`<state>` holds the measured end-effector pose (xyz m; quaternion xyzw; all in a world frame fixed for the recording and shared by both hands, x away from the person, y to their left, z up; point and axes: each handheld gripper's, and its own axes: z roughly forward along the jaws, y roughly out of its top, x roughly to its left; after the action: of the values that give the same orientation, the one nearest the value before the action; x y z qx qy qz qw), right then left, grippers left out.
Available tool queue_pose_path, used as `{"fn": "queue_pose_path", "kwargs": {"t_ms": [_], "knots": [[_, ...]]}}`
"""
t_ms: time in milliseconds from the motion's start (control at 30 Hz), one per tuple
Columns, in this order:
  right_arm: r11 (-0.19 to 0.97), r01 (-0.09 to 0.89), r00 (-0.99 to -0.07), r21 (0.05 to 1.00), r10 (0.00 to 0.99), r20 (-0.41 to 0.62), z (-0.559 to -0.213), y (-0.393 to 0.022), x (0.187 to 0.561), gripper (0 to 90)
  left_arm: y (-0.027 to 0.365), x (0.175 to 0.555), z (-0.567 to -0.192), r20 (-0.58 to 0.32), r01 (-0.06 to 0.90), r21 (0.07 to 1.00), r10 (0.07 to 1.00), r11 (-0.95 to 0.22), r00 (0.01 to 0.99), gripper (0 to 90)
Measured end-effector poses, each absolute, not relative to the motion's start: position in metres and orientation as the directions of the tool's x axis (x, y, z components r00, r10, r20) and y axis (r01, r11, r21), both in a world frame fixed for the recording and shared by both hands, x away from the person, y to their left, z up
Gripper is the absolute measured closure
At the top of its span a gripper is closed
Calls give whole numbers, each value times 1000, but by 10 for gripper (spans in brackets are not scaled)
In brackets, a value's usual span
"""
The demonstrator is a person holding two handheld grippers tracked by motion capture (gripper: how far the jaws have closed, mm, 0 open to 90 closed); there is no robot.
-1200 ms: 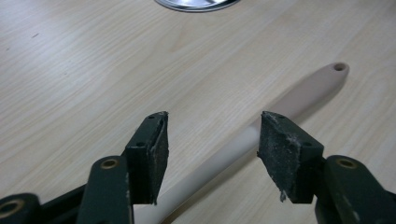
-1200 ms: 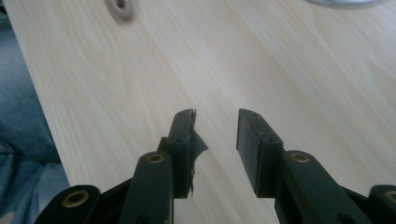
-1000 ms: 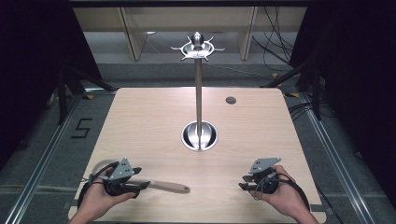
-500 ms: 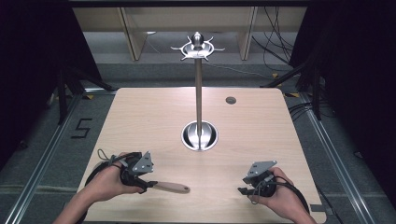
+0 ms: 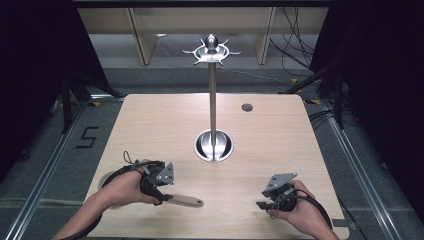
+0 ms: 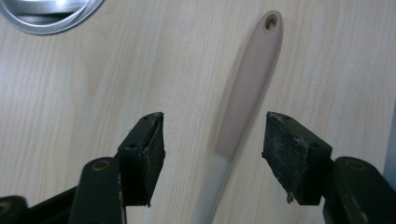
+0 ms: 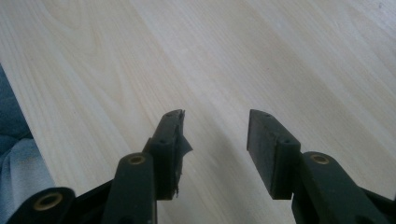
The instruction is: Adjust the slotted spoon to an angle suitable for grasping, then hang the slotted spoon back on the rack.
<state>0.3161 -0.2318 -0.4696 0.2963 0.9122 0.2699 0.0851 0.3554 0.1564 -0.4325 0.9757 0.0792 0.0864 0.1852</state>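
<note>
A utensil with a beige handle (image 5: 186, 201) lies on the wooden table (image 5: 280, 130) near its front left. My left gripper (image 5: 159, 189) is over the utensil's near end. In the left gripper view the handle (image 6: 247, 88) runs up between the two open jaws, with a hanging hole at its far tip, and neither pad touches it. My right gripper (image 5: 270, 199) rests low near the front right of the table; in the right gripper view its jaws stand open over bare wood with nothing between them.
A tall metal stand (image 5: 213, 90) with hooks at its top rises from a round steel base (image 5: 214, 146) in the table's middle. A small dark hole (image 5: 246, 107) sits at the back right. The base's rim (image 6: 46, 18) shows near my left gripper.
My left gripper has moved right and forward along the utensil, ending over its near end. The right gripper has shifted slightly left.
</note>
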Motion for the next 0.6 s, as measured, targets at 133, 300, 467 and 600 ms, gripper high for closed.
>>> {"fn": "queue_pose_path", "kwargs": {"t_ms": [133,300,467,600], "knots": [[667,488,-806,563,593,-4,-473,-235,318,563,146,362,-433,131,72,340,123,-938,984,384],[663,489,-801,566,598,-8,-471,-236,317,561,135,363,-436,115,49,291,86,-955,990,394],[656,493,-799,572,602,-2,-471,-234,317,560,129,362,-438,89,20,259,44,-966,995,404],[658,497,-799,566,602,3,-471,-233,315,559,130,362,-442,74,0,205,16,-979,997,425]]}}
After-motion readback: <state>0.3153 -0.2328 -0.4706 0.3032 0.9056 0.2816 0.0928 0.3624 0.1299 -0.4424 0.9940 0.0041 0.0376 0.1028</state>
